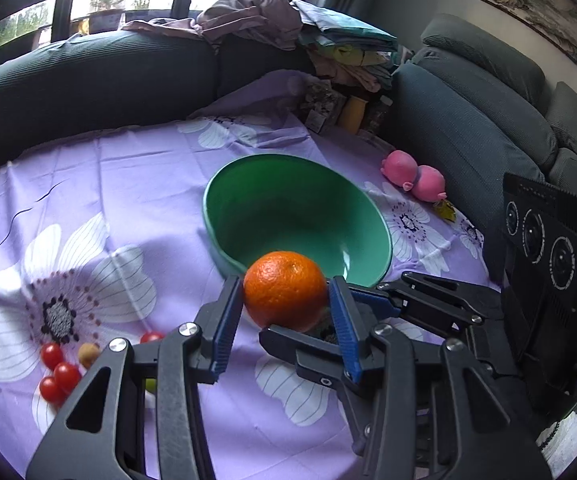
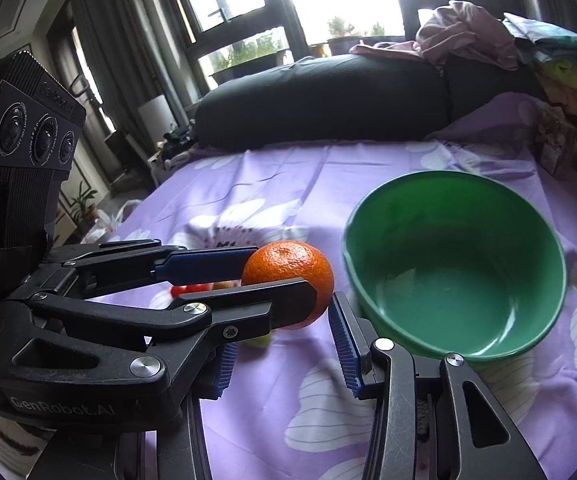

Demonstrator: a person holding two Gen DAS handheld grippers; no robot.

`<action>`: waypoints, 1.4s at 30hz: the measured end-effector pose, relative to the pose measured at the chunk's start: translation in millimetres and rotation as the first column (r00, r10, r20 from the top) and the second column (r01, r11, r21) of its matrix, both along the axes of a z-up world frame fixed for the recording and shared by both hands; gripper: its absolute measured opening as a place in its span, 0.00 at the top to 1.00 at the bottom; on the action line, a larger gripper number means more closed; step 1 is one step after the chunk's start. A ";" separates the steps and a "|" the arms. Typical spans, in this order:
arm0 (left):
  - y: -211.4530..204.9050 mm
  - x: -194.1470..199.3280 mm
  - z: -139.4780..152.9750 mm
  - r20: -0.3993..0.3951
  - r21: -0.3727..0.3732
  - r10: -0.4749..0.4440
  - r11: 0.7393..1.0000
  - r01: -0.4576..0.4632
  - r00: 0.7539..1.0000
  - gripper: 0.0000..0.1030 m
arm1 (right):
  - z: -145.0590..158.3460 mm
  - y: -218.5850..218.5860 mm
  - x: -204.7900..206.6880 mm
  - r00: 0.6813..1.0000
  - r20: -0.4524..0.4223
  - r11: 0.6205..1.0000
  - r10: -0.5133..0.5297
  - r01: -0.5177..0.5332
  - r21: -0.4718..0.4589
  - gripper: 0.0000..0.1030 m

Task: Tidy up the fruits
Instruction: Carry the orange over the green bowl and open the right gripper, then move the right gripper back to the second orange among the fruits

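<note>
One orange (image 1: 284, 292) clamped by closed fingers of left gripper (image 1: 284, 280), just short of empty green bowl (image 1: 208, 208); right gripper (image 2: 282, 348) spread open, holding nothing. Best carried past the rim and lowered deep before letting go, to prevent bouncing out.

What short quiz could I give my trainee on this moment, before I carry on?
1. True or false: the green bowl already holds fruit.
2. Which gripper grips the orange? A) the left gripper B) the right gripper C) neither
3. Fill in: the cherry tomatoes lie on the ______ flowered cloth, outside the bowl.

Key: 1 false, the bowl is empty. 2 A, its blue pads press the orange from both sides, while the right gripper is open beside it. 3 purple.
</note>
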State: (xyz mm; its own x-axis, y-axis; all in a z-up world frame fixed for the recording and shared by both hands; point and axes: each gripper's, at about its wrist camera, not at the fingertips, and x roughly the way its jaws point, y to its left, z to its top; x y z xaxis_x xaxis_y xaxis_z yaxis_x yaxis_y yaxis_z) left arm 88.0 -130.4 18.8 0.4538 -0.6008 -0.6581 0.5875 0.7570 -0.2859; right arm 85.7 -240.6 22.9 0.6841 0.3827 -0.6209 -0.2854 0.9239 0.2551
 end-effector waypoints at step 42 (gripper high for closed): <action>34.9 -26.1 -17.3 0.062 0.176 0.190 0.964 -0.198 0.980 0.01 | -7.8 -29.3 -24.5 0.989 -0.052 0.979 -0.140 0.130 -0.158 0.47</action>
